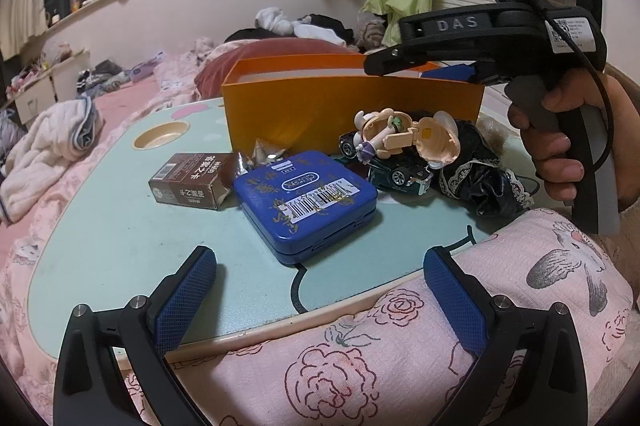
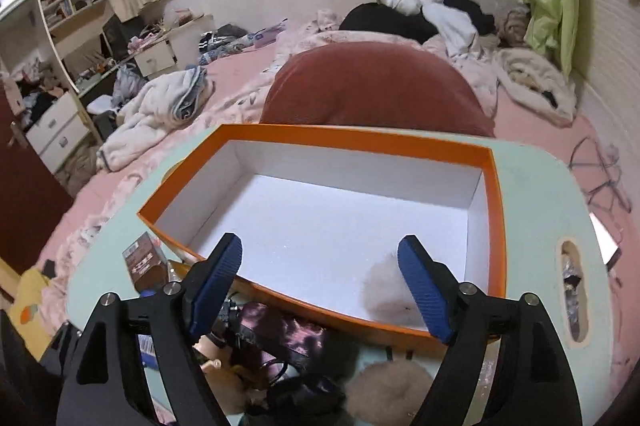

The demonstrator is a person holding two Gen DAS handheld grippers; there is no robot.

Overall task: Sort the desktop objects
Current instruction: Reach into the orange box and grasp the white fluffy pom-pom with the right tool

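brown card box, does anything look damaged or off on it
Yes. The brown card box lies flat on the table with its end by the blue tin torn open, the flap ragged and bent outward. The tin itself looks intact.

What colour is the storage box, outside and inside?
The storage box is orange outside with a white interior, clearest in the right wrist view.

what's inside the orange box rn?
One pale fluffy ball lies in the near right corner of the orange box; the right gripper's finger hides part of it. Remaining floor is bare white.
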